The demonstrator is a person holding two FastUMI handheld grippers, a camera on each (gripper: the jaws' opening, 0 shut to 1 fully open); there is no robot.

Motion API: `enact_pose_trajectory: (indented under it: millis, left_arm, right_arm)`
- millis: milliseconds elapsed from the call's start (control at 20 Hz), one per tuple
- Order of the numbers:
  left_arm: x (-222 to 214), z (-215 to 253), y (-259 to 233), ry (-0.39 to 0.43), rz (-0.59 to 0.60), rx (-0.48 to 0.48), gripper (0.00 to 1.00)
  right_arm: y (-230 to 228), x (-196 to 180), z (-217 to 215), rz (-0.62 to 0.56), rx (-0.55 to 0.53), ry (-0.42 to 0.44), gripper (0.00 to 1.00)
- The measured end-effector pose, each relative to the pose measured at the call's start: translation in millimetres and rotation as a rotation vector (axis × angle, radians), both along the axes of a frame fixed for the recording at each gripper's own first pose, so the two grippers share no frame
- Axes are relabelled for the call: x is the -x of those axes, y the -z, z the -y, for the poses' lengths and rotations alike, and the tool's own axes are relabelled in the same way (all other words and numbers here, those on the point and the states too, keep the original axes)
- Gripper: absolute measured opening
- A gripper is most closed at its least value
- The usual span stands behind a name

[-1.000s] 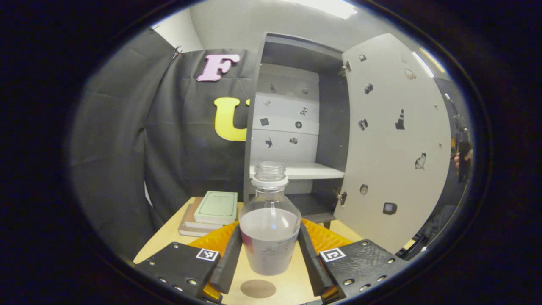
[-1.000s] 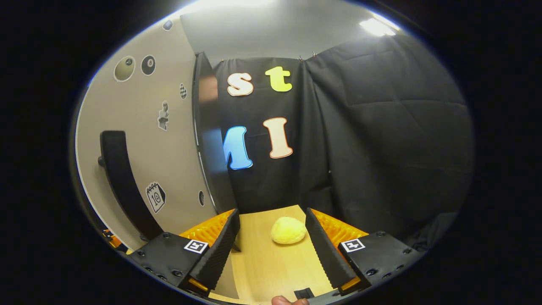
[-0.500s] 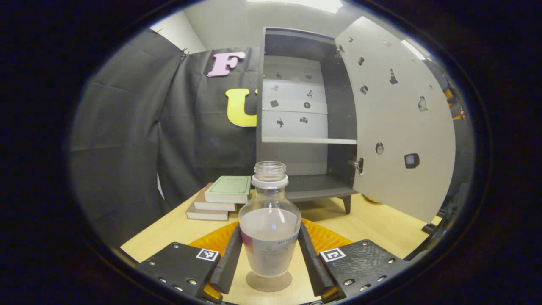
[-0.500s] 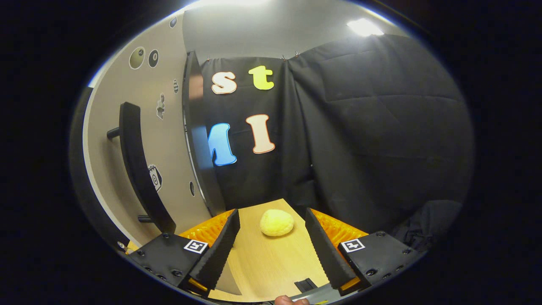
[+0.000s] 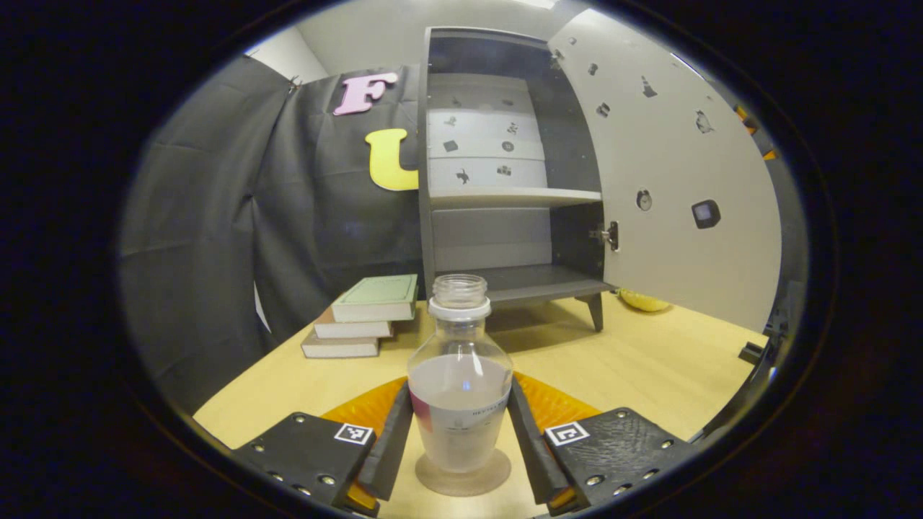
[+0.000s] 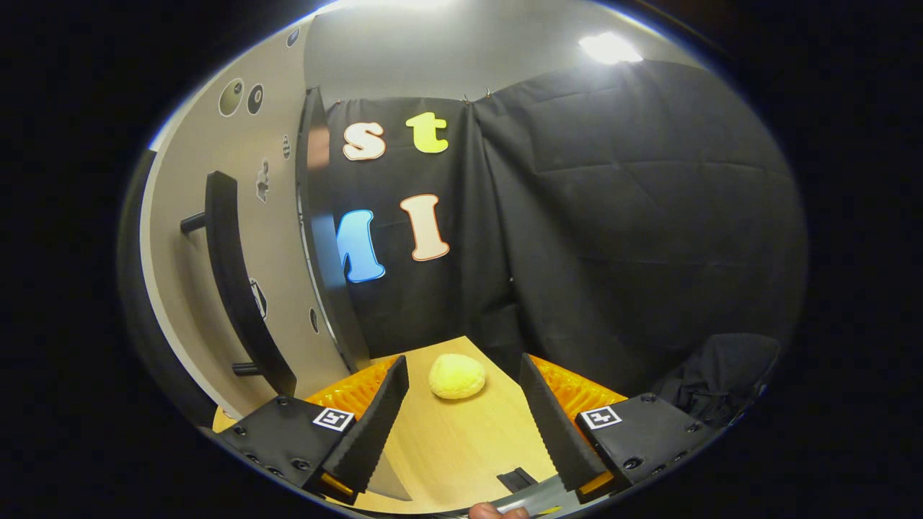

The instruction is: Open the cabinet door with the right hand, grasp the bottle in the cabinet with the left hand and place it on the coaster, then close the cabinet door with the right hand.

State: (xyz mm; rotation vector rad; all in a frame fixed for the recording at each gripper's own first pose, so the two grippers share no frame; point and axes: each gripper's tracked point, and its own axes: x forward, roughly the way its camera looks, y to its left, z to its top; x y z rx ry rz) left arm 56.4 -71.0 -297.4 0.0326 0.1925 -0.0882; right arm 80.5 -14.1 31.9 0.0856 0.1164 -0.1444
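Observation:
In the left gripper view a clear bottle (image 5: 459,382) half full of pale liquid, with no cap, stands upright on a round brown coaster (image 5: 462,479). My left gripper (image 5: 459,450) is shut on the bottle's body, a finger pressing each side. Behind it the dark cabinet (image 5: 505,180) stands with its pale door (image 5: 670,187) swung wide to the right. In the right gripper view my right gripper (image 6: 461,425) hangs open over the wooden table, with nothing between its fingers. The door's outer face with its black bar handle (image 6: 234,274) is just to its left.
A stack of three books (image 5: 360,317) lies left of the cabinet. A yellow bun-like object (image 6: 456,375) sits on the table (image 6: 447,447) past the right gripper; it also peeks out under the door (image 5: 644,300). Black cloth walls close in the table.
The left gripper has lowered the bottle onto the coaster. The right gripper drifted slightly, so the door handle and yellow object shifted left in its view.

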Motion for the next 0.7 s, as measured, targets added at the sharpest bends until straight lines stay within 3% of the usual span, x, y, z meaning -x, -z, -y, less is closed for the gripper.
enact_pose_trajectory:
  millis: [400, 600, 700]
  left_arm:
    - [11, 0, 21, 0.011, -0.032, -0.022, 0.70]
    - [12, -5, 24, -0.009, -0.051, 0.010, 0.78]
    - [12, -8, 25, -0.023, -0.064, 0.035, 0.76]
  right_arm:
    - [4, 0, 12, -0.002, 0.011, 0.019, 0.98]
    - [11, 4, 14, -0.026, 0.016, 0.010, 0.98]
    - [13, 3, 18, -0.028, 0.011, 0.011, 0.98]
